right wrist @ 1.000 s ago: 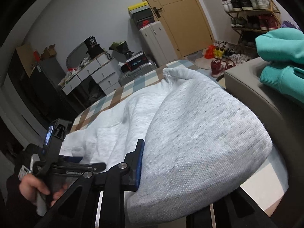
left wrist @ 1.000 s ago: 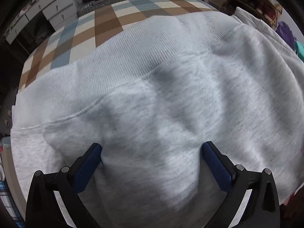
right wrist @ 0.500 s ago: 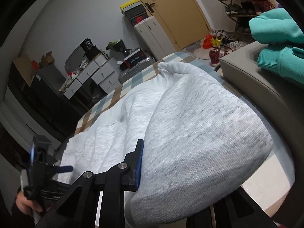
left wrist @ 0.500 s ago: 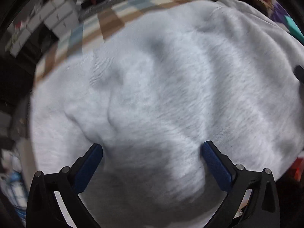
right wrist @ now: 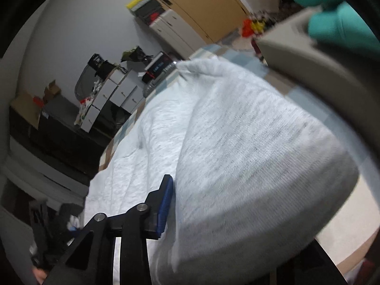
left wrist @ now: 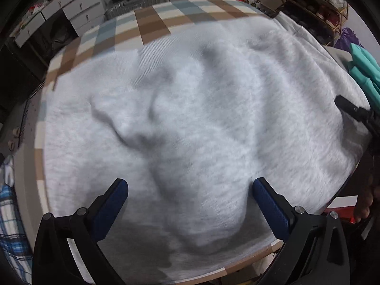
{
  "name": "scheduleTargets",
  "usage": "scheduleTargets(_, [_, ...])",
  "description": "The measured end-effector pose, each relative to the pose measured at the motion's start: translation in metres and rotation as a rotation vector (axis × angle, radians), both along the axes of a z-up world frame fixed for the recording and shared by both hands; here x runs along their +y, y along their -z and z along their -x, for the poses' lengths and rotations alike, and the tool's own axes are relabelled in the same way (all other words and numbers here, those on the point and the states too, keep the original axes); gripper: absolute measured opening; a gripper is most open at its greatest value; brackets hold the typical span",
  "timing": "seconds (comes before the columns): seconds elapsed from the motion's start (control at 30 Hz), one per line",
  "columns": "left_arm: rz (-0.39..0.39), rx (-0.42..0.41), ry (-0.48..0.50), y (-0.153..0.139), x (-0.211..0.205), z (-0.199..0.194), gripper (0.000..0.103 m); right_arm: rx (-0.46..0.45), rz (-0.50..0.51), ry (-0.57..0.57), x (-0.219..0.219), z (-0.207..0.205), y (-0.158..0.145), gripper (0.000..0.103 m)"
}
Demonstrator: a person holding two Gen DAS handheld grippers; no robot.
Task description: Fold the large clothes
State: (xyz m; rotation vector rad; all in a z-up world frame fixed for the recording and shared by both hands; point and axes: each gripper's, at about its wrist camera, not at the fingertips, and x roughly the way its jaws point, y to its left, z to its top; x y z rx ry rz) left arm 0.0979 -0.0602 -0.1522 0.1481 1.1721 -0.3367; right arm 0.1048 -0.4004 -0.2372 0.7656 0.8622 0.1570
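Sweatshirt mid-fold on the checked table

The sweatshirt (left wrist: 201, 118) lay across the table (left wrist: 152, 21). Your left gripper (left wrist: 188, 204) was spread wide; your right gripper (right wrist: 237, 213), at 3 o'clock, held fabric, likely for folding over.

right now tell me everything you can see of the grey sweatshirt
The grey sweatshirt is a light heathered knit, rumpled, spread across the checked table and covering most of it. A ribbed band shows along its far edge. The left gripper is open with cloth bulging between its blue pads. At the right gripper a bunched fold presses against one pad.
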Motion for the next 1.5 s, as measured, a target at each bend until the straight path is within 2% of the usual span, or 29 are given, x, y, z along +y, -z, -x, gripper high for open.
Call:
scheduleTargets(0.07, [0.035, 0.023, -0.03, 0.008, -0.005, 0.002, 0.102, 0.006, -0.032, 0.018, -0.006, 0.0, 0.003, 0.035])
scheduleTargets(0.13, [0.089, 0.06, -0.063, 0.016, -0.001, -0.002, 0.102, -0.024, -0.009, 0.019, -0.007, 0.003, -0.004, 0.024])
scheduleTargets(0.2, [0.102, 0.057, -0.062, 0.018, -0.003, -0.004, 0.102, -0.059, 0.044, 0.019, -0.004, 0.007, -0.014, 0.021])
scheduleTargets(0.3, [0.087, 0.032, -0.025, 0.016, -0.021, -0.002, 0.103, -0.134, 0.192, 0.027, 0.007, 0.015, -0.038, 0.02])
scheduleTargets(0.37, [0.068, 0.033, -0.012, 0.016, -0.035, -0.004, 0.103, -0.194, 0.343, 0.003, 0.018, 0.02, -0.058, 0.019])
scheduleTargets(0.43, [0.083, 0.039, 0.017, 0.016, -0.053, -0.01, 0.103, -0.239, 0.516, -0.044, 0.027, 0.024, -0.079, 0.019])
scheduleTargets(0.6, [0.162, 0.007, 0.138, 0.013, -0.11, -0.028, 0.102, -0.344, 0.779, -0.142, 0.049, 0.027, -0.143, 0.018])
scheduleTargets(0.67, [0.209, 0.01, 0.226, 0.007, -0.131, -0.039, 0.099, -0.44, 1.03, -0.236, 0.089, 0.039, -0.158, 0.018])
scheduleTargets(0.7, [0.243, 0.032, 0.248, 0.001, -0.131, -0.046, 0.093, -0.48, 1.09, -0.274, 0.103, 0.045, -0.162, 0.018])
scheduleTargets(0.73, [0.303, 0.056, 0.243, -0.006, -0.121, -0.052, 0.078, -0.519, 1.13, -0.322, 0.119, 0.053, -0.164, 0.018])
scheduleTargets(0.8, [0.413, 0.069, 0.18, -0.025, -0.076, -0.057, 0.075, -0.572, 1.243, -0.41, 0.158, 0.068, -0.157, 0.018])
scheduleTargets(0.83, [0.46, 0.05, 0.147, -0.033, -0.047, -0.056, 0.077, -0.58, 1.275, -0.458, 0.174, 0.073, -0.148, 0.019])
scheduleTargets(0.87, [0.483, 0.033, 0.121, -0.039, -0.026, -0.054, 0.077, -0.574, 1.29, -0.511, 0.188, 0.078, -0.138, 0.019])
scheduleTargets(0.9, [0.508, 0.005, 0.059, -0.045, 0.012, -0.051, 0.077, -0.56, 1.299, -0.557, 0.2, 0.081, -0.125, 0.019])
scheduleTargets(0.97, [0.547, -0.018, -0.016, -0.048, 0.062, -0.044, 0.077, -0.498, 1.309, -0.659, 0.228, 0.088, -0.088, 0.021])
scheduleTargets(1.03, [0.59, -0.031, -0.149, -0.044, 0.117, -0.044, 0.078, -0.5, 1.314, -0.712, 0.247, 0.099, -0.063, 0.022])
scheduleTargets(1.07, [0.602, -0.028, -0.168, -0.044, 0.125, -0.038, 0.078, -0.5, 1.319, -0.743, 0.256, 0.103, -0.053, 0.022])
scheduleTargets(1.13, [0.585, 0.021, -0.143, -0.035, 0.127, -0.04, 0.078, -0.497, 1.314, -0.772, 0.278, 0.112, -0.036, 0.022])
scheduleTargets(1.23, [0.524, 0.059, -0.091, -0.03, 0.116, -0.05, 0.078, -0.517, 1.299, -0.751, 0.291, 0.119, -0.031, 0.022])
scheduleTargets(1.27, [0.52, 0.059, -0.073, -0.033, 0.113, -0.033, 0.078, -0.514, 1.279, -0.74, 0.293, 0.119, -0.033, 0.022])
scheduleTargets(1.33, [0.547, 0.042, -0.026, -0.049, 0.103, -0.031, 0.078, -0.491, 1.253, -0.725, 0.301, 0.118, -0.034, 0.022])
scheduleTargets(1.43, [0.573, -0.005, 0.051, -0.075, 0.084, -0.044, 0.078, -0.441, 1.324, -0.73, 0.317, 0.12, -0.028, 0.027])
scheduleTargets(1.5, [0.57, 0.005, 0.114, -0.084, 0.067, -0.06, 0.079, -0.439, 1.317, -0.733, 0.327, 0.121, -0.026, 0.03])
